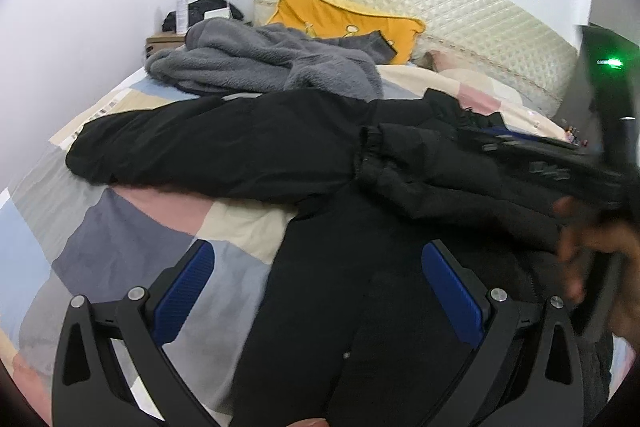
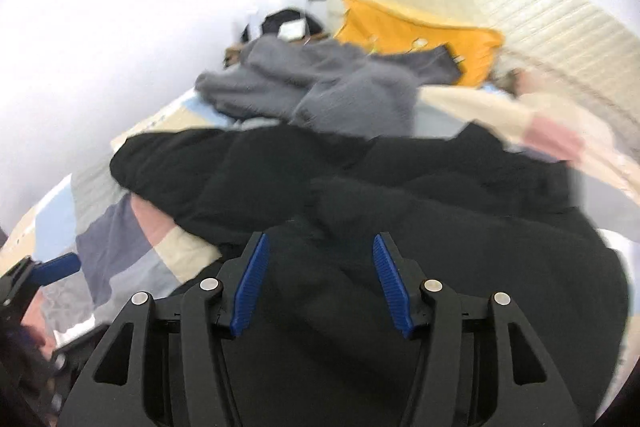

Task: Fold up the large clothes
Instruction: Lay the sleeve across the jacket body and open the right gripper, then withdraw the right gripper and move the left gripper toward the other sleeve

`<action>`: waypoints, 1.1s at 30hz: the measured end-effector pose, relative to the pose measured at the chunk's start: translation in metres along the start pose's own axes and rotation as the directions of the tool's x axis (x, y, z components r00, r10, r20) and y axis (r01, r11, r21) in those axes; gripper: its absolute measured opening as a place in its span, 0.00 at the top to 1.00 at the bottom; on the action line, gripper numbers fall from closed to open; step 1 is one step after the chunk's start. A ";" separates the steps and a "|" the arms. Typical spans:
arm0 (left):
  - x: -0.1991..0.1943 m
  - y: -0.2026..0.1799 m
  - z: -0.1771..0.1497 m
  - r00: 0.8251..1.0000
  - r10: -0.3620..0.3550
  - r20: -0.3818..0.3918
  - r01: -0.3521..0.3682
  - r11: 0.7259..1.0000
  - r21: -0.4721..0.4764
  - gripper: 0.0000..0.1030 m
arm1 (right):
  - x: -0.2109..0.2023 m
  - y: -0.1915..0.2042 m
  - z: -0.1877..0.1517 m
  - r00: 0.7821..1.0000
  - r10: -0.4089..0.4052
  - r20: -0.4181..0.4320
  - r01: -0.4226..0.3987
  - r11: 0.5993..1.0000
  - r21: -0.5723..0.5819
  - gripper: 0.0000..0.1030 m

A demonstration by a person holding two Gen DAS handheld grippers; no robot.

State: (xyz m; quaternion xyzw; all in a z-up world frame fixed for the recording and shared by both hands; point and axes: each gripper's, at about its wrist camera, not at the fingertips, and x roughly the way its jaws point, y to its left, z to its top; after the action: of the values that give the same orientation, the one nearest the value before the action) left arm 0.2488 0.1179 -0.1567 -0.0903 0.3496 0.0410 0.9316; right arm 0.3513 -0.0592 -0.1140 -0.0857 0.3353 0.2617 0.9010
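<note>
A large black padded jacket (image 1: 240,147) lies across the patchwork bedspread (image 1: 120,239). One sleeve stretches out to the left, and another sleeve's elastic cuff (image 1: 372,151) is folded in over the body. My left gripper (image 1: 316,251) stands wide open just above the jacket's near left edge, with nothing gripped. My right gripper (image 2: 320,239) hovers over the middle of the jacket (image 2: 440,227), its blue pads apart and no cloth pinched between them. The right wrist view is motion-blurred. A hand (image 1: 580,247) holding the right tool shows blurred at the right of the left wrist view.
A grey fleece garment (image 1: 260,63) lies bunched behind the jacket. A yellow pillow (image 1: 344,19) leans on the quilted cream headboard (image 1: 460,19). A bottle (image 1: 182,7) stands on the nightstand by the white wall at the far left.
</note>
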 end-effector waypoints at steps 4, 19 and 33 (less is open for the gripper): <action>-0.009 -0.015 0.001 0.999 -0.035 0.023 0.034 0.999 0.022 0.00 | -0.046 -0.045 -0.019 0.993 -0.108 0.037 0.107 0.994 0.032 0.45; -0.009 -0.082 -0.013 0.990 -0.136 0.029 0.131 0.984 0.120 0.00 | -0.079 -0.199 -0.164 0.911 -0.347 -0.223 0.402 0.867 0.294 0.37; 0.005 -0.091 -0.024 0.994 -0.105 -0.001 0.105 0.986 0.132 0.00 | -0.063 -0.232 -0.192 0.869 -0.429 -0.248 0.484 0.842 0.238 0.37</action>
State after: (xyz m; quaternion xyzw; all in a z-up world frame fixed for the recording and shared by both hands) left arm 0.2500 0.0243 -0.1650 -0.0468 0.3435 -0.0311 0.9375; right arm 0.3267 -0.3452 -0.2242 -0.0530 0.4219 -0.0230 0.9048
